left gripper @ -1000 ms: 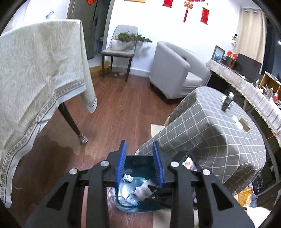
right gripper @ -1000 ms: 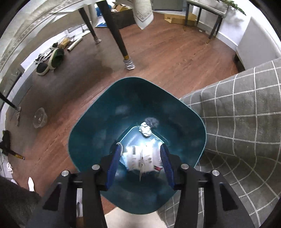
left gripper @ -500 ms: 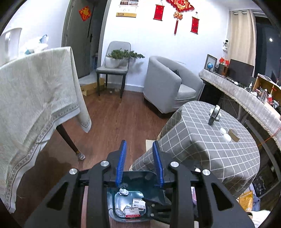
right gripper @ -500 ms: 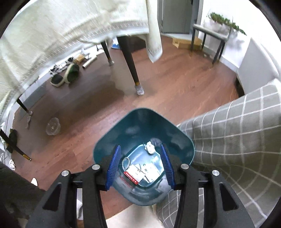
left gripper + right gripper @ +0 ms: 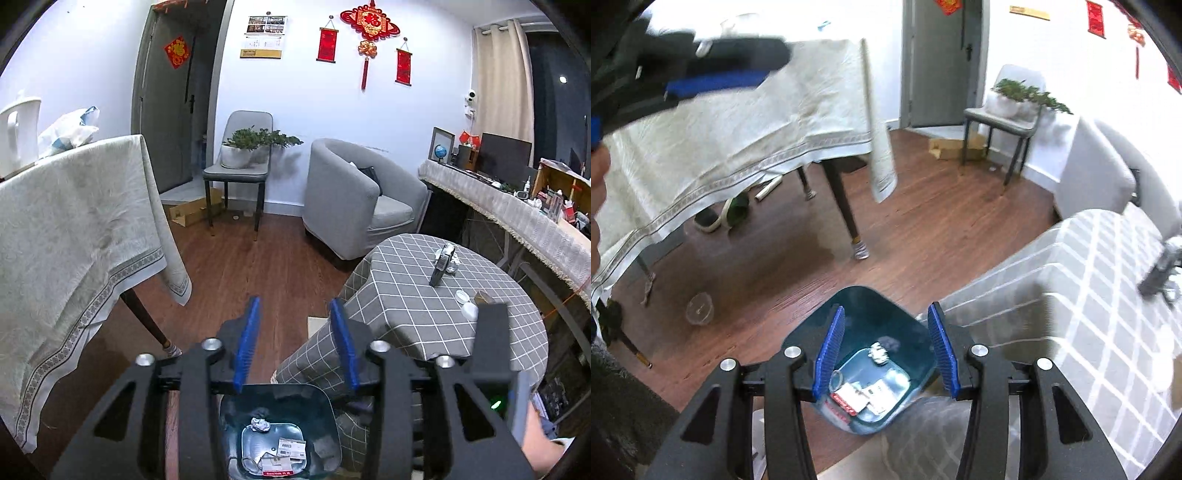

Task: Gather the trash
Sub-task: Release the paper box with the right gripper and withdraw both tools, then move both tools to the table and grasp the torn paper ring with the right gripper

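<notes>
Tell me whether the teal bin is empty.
Not empty. The teal bin holds a crumpled wad and flat wrappers on its bottom.

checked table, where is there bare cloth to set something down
On the checked table, the near-left stretch of cloth, between the draped edge and the upright dark object, is bare. The right side is crowded: two white lids beside a small brown box.

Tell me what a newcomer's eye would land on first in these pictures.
First, the teal trash bin on the wooden floor beside the grey checked table, with paper scraps in its bottom. Then the open, empty right gripper above it, and the red hangings on the far white wall.
</notes>
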Demonstrator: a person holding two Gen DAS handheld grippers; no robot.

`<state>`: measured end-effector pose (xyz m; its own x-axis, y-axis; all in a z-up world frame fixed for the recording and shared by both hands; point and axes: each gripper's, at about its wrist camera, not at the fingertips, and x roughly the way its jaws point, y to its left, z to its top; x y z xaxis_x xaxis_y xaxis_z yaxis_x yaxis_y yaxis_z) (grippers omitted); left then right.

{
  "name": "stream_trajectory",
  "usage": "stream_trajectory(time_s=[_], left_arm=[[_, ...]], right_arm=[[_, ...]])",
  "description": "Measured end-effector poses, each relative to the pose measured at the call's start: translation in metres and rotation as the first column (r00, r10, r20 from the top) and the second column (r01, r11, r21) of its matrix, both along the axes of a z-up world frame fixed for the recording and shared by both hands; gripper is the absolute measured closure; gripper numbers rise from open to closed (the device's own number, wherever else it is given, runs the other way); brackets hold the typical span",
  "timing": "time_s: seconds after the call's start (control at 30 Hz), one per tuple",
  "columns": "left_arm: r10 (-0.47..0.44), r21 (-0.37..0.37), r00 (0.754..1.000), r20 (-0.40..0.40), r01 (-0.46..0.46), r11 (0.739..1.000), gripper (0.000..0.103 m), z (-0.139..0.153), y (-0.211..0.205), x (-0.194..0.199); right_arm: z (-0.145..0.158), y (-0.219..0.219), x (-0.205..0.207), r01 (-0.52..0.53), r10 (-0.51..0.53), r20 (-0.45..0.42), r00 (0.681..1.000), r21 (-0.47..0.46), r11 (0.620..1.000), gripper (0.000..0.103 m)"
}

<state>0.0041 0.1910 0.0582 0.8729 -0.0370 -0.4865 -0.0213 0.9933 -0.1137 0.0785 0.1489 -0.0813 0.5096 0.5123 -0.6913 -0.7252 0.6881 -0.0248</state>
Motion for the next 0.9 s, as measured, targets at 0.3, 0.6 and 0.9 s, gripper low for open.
stream_trajectory(time_s=[0.3, 0.6, 0.9], left_arm=[[-0.024, -0.017, 1.000, -0.018, 0.023, 1.000, 0.043, -0.003, -0.025, 0.020], [-0.074, 0.009, 0.996, -0.043, 0.074, 0.997, 0.036, -0.011, -0.067, 0.045], [-0.146, 0.027, 0.986, -0.086, 0.149, 0.989, 0.035, -0.025, -0.112, 0.069]], right_arm=[[0.015, -0.051, 0.013, 0.076, -0.077, 0.032, 0.996, 0.030, 0.997, 0.050], [0.029, -0.110, 0.037, 0.174, -0.177, 0.050, 0.983, 0.057, 0.983, 0.046], [0.035, -0.183, 0.064, 0.300, -0.303, 0.049, 0.952, 0.068, 0.952, 0.046]])
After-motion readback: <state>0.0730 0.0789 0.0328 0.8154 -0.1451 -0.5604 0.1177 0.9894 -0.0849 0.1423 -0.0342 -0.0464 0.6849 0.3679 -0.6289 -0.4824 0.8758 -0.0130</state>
